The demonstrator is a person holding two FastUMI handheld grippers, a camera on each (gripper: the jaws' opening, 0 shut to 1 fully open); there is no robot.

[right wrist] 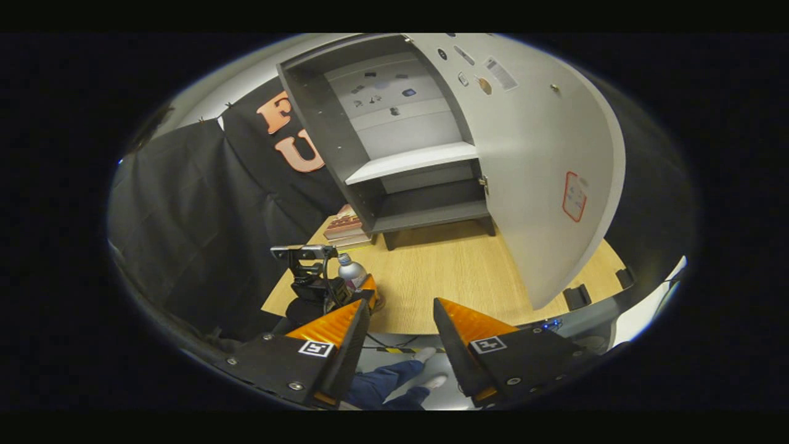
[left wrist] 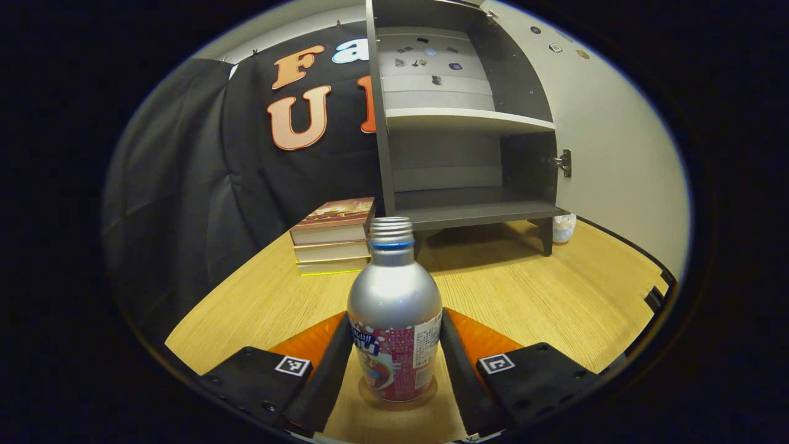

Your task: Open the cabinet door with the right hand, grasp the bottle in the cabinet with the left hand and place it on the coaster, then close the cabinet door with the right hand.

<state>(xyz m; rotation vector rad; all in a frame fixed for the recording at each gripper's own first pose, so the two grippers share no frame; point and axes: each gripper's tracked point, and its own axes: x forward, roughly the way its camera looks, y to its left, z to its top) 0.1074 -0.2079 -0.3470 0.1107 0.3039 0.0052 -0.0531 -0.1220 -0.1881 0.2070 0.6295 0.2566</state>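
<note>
The silver bottle (left wrist: 394,308) stands upright on the wooden surface (left wrist: 542,296) between the fingers of the left tool (left wrist: 394,370), which flank its label closely; whether both press on it cannot be told. A round brownish patch under its base is probably the coaster (left wrist: 431,388). The cabinet (left wrist: 462,123) sits empty, its door (right wrist: 530,154) swung wide. The right tool (right wrist: 400,336), spread and empty, hangs back off the surface edge, seemingly waiting to shut the door.
</note>
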